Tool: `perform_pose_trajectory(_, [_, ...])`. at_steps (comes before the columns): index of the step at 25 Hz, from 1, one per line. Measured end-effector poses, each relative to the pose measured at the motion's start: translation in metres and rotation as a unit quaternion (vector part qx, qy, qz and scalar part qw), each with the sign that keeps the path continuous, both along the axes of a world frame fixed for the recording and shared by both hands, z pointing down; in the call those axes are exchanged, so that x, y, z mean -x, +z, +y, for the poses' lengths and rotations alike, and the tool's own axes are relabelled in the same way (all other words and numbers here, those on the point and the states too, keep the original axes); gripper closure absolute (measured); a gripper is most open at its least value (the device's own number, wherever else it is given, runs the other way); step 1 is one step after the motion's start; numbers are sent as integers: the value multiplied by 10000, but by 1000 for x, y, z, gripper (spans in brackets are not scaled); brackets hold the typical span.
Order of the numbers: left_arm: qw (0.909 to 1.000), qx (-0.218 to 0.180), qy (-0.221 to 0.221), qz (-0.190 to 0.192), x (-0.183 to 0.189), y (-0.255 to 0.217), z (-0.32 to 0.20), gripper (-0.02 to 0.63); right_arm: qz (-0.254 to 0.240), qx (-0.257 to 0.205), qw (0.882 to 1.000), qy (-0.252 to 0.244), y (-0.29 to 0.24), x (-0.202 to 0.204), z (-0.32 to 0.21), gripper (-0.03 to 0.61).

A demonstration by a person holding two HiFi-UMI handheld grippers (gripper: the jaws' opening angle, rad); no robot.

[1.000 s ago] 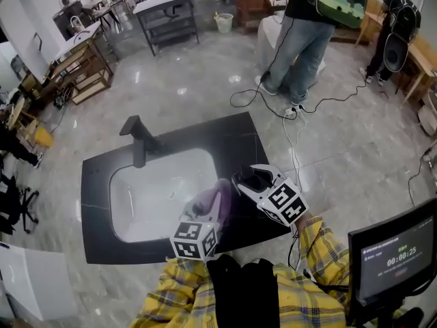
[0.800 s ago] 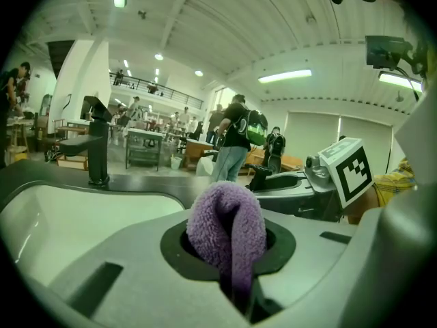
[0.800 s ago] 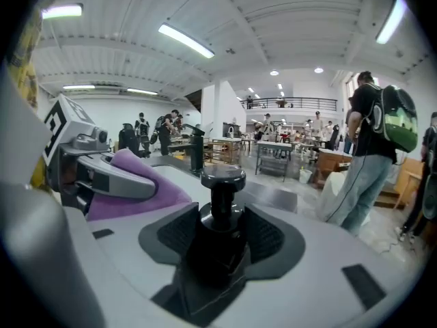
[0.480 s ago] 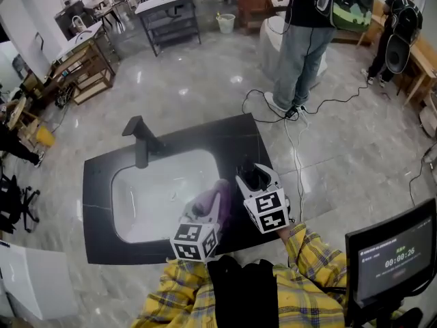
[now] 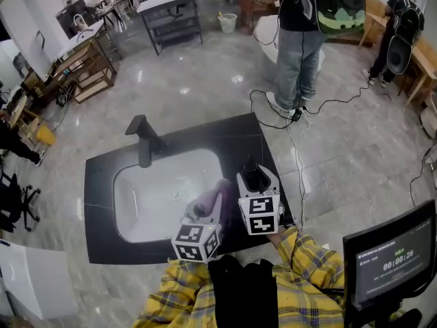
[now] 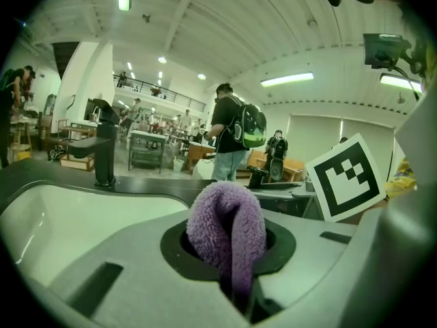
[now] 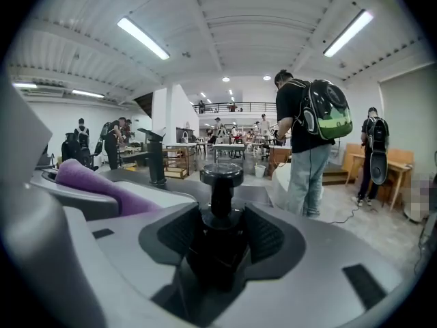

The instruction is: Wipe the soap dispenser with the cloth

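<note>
Two tools in play, both loaded. Left gripper (image 5: pixel 207 210) has its jaws closed on the purple cloth (image 6: pixel 227 227), pinched low so that a folded hump stands up past the tips. I read that as deliberate, since it puts a soft pad forward for rubbing. Right gripper (image 5: pixel 256 183) has its jaws clamped on the black body of the soap dispenser (image 7: pixel 220 176), with the pump head and neck standing proud above the ribbed pads. This leaves the top of the bottle exposed for wiping. From the head view the dispenser sits over the dark surface (image 5: pixel 232 139) at about 3 o'clock of the white sink basin (image 5: pixel 157 197). The faucet (image 5: pixel 142 139) is at 12 o'clock of the basin, well apart. I cannot tell whether the bottle's base rests on the surface or hangs just above it. The cloth lies at 9 o'clock of the dispenser, just beside it. No contact between the two is visible in either gripper view. My judgement is that one hand steadies the bottle while the other presents the cloth, and the wipe itself is not yet under way. The next move calls for closing the gap sideways without knocking the pump.
</note>
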State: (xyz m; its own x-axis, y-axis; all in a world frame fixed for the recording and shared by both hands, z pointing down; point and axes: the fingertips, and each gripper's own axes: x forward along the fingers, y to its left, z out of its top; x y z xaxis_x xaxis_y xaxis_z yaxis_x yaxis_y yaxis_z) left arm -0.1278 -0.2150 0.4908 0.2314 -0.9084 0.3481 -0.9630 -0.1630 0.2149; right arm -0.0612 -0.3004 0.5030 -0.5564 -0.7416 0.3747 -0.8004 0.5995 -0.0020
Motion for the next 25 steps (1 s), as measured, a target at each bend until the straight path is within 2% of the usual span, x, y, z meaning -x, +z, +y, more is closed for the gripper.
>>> perform_pose_trajectory(7, [9995, -280, 125, 91, 2, -9, -2, 571, -368, 67, 9989, -299, -4, 0, 5, 373])
perform_pose_trajectory(11, [9979, -478, 429, 61, -6, -18, -7, 571, -655, -188, 9973, -255, -17, -12, 9, 373])
perform_pose_trajectory(15, [9927, -805, 897, 25, -21, -31, -9, 571, -781, -296, 9965, 6, -20, -33, 11, 373])
perform_pose_trajectory(17, [9879, -934, 1229, -162, -39, -36, -10, 571, -834, -256, 9960, 206, -20, -52, 9, 373])
perform_pose_trajectory(22, [9697, -1066, 1958, -999, -60, -30, -19, 571, -931, -172, 9939, 562, -18, -78, 4, 373])
perform_pose_trajectory(25, [9615, -1049, 2249, -1181, -68, -26, -25, 571, -921, -172, 9938, 594, -18, -86, 7, 373])
